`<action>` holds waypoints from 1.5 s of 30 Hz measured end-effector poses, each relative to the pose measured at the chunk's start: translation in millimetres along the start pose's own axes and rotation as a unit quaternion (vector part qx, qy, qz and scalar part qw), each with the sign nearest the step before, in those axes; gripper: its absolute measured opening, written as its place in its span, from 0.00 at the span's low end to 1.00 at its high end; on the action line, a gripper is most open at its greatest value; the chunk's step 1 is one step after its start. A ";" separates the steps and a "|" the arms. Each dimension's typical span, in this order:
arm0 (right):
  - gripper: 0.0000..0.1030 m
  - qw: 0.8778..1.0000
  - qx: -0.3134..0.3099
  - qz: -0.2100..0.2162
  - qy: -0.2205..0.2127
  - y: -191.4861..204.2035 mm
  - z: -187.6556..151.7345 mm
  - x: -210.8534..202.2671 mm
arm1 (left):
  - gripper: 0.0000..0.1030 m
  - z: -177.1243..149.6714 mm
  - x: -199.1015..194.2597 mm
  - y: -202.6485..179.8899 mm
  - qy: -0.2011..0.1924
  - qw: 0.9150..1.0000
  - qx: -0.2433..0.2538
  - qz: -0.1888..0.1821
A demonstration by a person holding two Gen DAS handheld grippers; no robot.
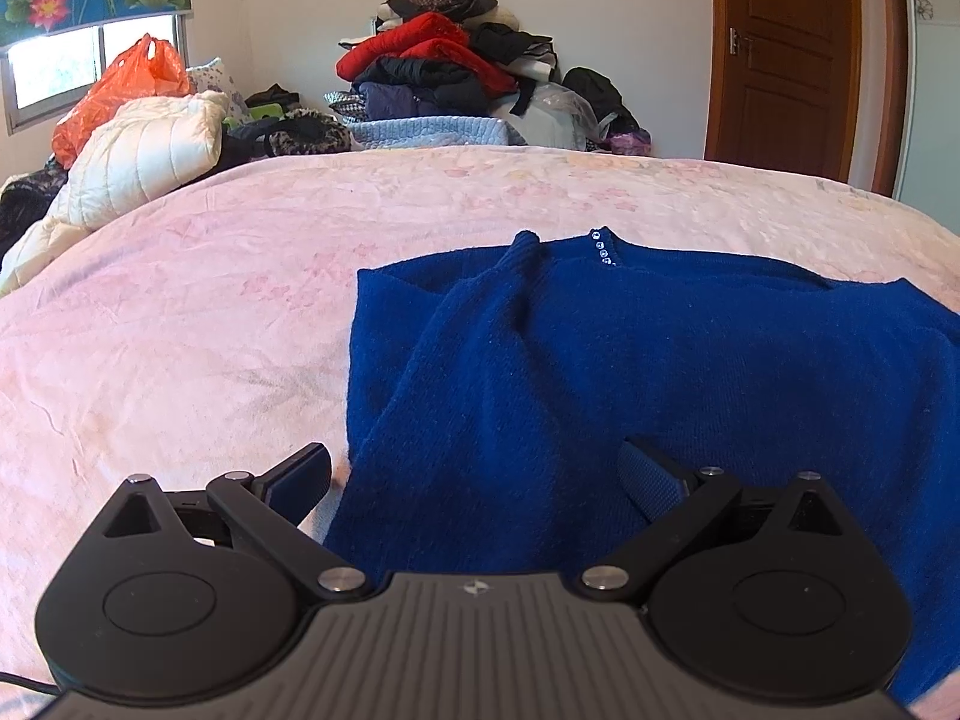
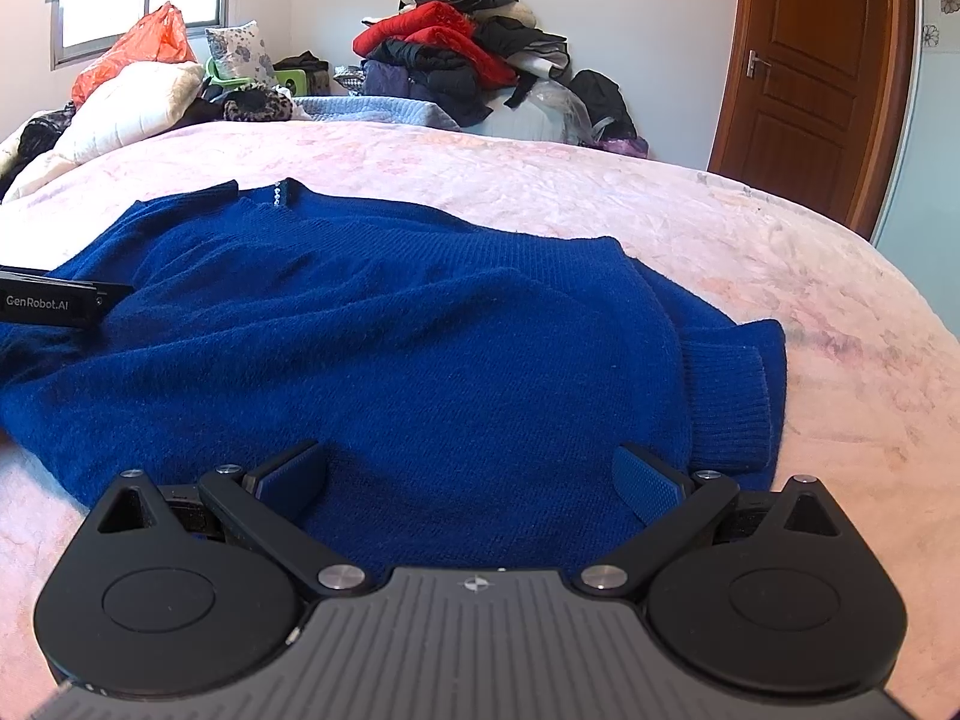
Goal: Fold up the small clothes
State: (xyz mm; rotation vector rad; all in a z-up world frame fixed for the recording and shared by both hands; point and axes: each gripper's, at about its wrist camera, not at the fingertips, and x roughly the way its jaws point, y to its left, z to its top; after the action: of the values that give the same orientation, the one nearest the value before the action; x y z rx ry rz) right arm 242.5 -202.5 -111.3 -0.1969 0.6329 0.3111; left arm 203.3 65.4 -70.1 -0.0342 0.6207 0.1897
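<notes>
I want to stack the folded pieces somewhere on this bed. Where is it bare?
Bare pink bedspread lies left of the blue sweater, and again right of it toward the door. The far edge is crowded: white quilted jacket, orange bag, clothes pile.

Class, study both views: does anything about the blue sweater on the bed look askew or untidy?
Yes. The blue sweater is half-folded: one sleeve lies diagonally across its body, and the ribbed cuff bunches at the right edge.

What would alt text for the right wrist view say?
A blue sweater lies partly folded on a pink bedspread, with the open right claw over its near edge, gripping nothing. Behind it are a clothes pile and a brown door.
</notes>
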 end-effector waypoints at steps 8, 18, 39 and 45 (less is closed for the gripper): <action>0.99 0.995 -0.055 -0.012 -0.078 40.4 21.8 -39.8 | 0.99 7.0 -8.7 16.4 0.017 1.000 -0.009 -0.024; 0.99 0.991 -0.089 0.056 -0.087 99.2 29.5 -51.7 | 0.99 52.7 2.6 63.7 0.038 0.998 0.004 -0.048; 0.98 0.913 -0.392 -0.020 -0.113 249.5 4.3 -20.2 | 0.99 89.7 105.0 81.4 0.176 0.925 -0.126 -0.312; 0.72 0.911 -0.393 0.014 -0.124 268.4 15.2 -6.0 | 0.69 97.3 117.1 77.2 0.161 0.932 -0.142 -0.291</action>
State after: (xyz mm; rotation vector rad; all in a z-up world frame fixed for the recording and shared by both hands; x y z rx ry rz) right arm 154.0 51.3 -118.7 -0.9093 0.2262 0.6005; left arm 338.2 169.3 -57.1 -0.5337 0.8788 -0.3112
